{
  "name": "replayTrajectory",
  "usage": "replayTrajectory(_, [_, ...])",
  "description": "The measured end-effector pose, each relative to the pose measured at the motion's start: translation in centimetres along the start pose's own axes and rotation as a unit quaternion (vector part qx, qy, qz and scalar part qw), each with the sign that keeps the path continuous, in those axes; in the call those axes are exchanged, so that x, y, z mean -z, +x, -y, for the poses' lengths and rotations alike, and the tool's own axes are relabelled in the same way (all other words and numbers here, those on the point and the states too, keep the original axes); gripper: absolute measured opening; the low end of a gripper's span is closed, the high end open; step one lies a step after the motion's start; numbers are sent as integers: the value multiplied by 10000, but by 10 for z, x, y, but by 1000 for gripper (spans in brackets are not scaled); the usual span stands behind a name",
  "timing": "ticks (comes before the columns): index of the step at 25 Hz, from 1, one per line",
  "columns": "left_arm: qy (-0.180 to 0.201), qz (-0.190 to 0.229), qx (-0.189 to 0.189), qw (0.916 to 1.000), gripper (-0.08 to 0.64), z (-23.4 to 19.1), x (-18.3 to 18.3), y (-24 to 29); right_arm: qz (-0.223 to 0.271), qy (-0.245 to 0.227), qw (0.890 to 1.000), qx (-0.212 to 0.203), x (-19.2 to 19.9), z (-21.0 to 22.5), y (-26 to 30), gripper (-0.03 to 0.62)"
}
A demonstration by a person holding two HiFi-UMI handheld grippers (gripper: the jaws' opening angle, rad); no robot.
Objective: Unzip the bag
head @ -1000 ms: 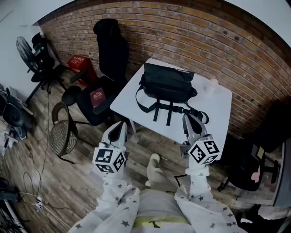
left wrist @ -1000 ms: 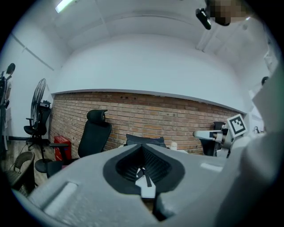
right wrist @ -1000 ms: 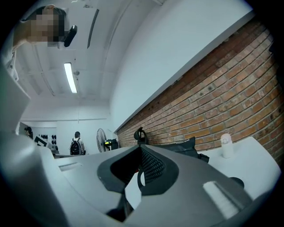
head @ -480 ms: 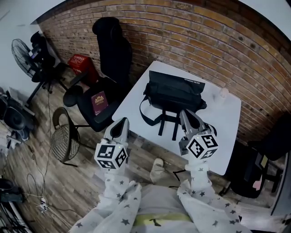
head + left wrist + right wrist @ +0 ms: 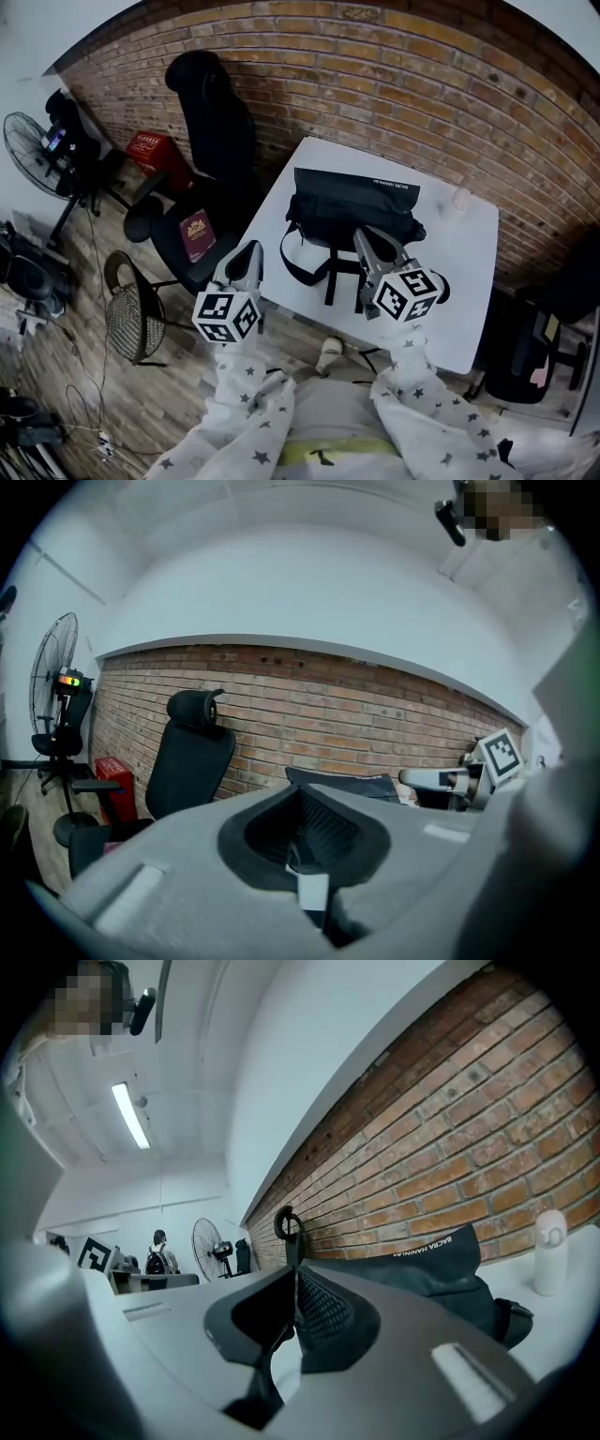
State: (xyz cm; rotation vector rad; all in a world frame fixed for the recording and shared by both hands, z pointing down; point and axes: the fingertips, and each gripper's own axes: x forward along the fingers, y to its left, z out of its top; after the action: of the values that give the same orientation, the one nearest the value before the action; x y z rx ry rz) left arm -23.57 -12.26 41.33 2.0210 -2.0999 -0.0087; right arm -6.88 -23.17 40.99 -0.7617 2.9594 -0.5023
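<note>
A black bag (image 5: 352, 199) lies on the white table (image 5: 459, 281), its straps (image 5: 330, 267) trailing toward the front edge. My right gripper (image 5: 367, 238) hovers at the bag's front, above the straps; its jaws are opening by a narrow slit with nothing between them. In the right gripper view the right gripper (image 5: 295, 1274) points past the bag (image 5: 441, 1274), which lies just right of its tips. My left gripper (image 5: 247, 261) is shut and empty, off the table's left front corner. In the left gripper view the bag (image 5: 342, 783) shows beyond the left gripper (image 5: 298, 794).
A small white bottle (image 5: 459, 199) stands on the table right of the bag. A black office chair (image 5: 211, 122) with a dark red book (image 5: 195, 232) on its seat stands left of the table. A wicker chair (image 5: 131, 309), red crate (image 5: 150, 150) and fan (image 5: 23, 150) are further left.
The table and bag have come closer. My right gripper has moved forward from the table's front edge to the bag's front. The left gripper has kept its place beside the table.
</note>
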Motion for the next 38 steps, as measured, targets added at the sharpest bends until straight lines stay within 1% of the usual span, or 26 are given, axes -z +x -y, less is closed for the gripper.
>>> replayTrajectory(5, [170, -239, 286, 9992, -2, -5, 3, 34, -259, 198, 9995, -46, 17, 7, 22, 50])
replayTrajectory(10, [117, -423, 487, 9978, 0, -20, 7, 61, -520, 383, 9979, -36, 39, 4, 44, 72])
replayTrajectory(13, [101, -532, 653, 9964, 18, -24, 9, 79, -670, 488, 9966, -30, 50, 3, 55, 81])
replayTrajectory(16, [126, -681, 876, 9937, 26, -25, 12, 95, -790, 665, 9946, 69, 60, 1, 66, 100])
replayTrajectory(18, [130, -753, 1025, 9918, 42, -26, 14, 105, -883, 805, 9927, 139, 69, -1, 74, 130])
replayTrajectory(19, [124, -789, 1105, 9907, 48, -27, 15, 111, -930, 846, 9919, 165, 73, -3, 78, 135])
replayTrajectory(25, [42, -920, 1535, 9839, 95, -28, 22, 141, -1164, 897, 9888, 266, 102, -15, 97, 170])
replayTrajectory(26, [-17, -941, 1614, 9824, 109, -27, 23, 146, -1202, 904, 9881, 313, 106, -15, 99, 178])
replayTrajectory(28, [-135, -998, 1814, 9782, 161, -23, 26, 155, -1274, 947, 9865, 400, 116, -16, 103, 184])
replayTrajectory(30, [-131, -1067, 2041, 9730, 193, -16, 28, 163, -1337, 999, 9849, 470, 124, -18, 105, 189])
replayTrajectory(34, [-38, -1111, 2427, 9637, 226, -5, 31, 176, -1419, 1079, 9824, 564, 137, -20, 111, 184])
replayTrajectory(38, [17, -1180, 2736, 9546, 236, 6, 34, 189, -1461, 1147, 9799, 728, 143, -18, 118, 167])
